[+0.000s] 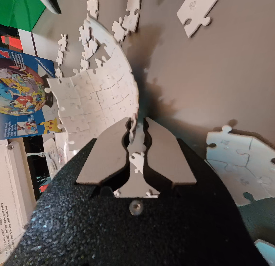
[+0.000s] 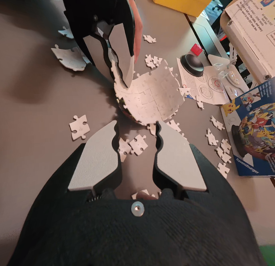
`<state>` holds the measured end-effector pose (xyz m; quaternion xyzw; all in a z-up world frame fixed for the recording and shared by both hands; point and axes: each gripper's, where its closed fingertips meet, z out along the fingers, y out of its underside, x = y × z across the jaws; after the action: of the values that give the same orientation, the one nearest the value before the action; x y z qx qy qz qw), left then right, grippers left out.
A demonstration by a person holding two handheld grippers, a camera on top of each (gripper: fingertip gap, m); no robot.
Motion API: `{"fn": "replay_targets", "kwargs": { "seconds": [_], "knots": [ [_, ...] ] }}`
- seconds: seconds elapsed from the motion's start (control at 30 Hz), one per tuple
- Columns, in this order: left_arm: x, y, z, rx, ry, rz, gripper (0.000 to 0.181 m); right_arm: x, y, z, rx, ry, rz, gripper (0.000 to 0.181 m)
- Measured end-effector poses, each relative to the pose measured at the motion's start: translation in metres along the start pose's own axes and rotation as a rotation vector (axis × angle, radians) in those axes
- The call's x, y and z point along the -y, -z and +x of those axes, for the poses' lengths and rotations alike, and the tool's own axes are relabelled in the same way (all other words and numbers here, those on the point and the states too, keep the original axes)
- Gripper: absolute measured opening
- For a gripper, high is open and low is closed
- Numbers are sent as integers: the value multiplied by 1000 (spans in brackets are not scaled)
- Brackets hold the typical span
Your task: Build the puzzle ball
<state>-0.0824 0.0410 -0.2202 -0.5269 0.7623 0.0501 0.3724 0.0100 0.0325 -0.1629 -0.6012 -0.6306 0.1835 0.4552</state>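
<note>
White curved ball shell is pinched at its far-left rim by the left gripper; the right gripper is held spread, empty, near it.

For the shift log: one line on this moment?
left tool: gripping shell rim | right tool: open, empty, near shell | loose pieces: on table

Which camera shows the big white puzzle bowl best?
The right wrist view: the whole half-built puzzle ball shows, open side up. The left wrist view shows only part of its curved wall, cut off behind the left gripper.
</note>
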Motion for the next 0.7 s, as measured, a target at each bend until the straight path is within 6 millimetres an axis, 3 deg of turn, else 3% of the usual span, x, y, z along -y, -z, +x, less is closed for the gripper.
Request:
{"fn": "replay_targets", "kwargs": {
  "seconds": [0.47, 0.7],
  "knots": [
    [-9, -2, -7, -63, 68, 6, 18, 4, -15, 6, 40, -2, 99, 38],
    [-13, 1, -6, -69, 70, -60, 18, -7, -16, 6, 49, -20, 94, 40]
  ]
}}
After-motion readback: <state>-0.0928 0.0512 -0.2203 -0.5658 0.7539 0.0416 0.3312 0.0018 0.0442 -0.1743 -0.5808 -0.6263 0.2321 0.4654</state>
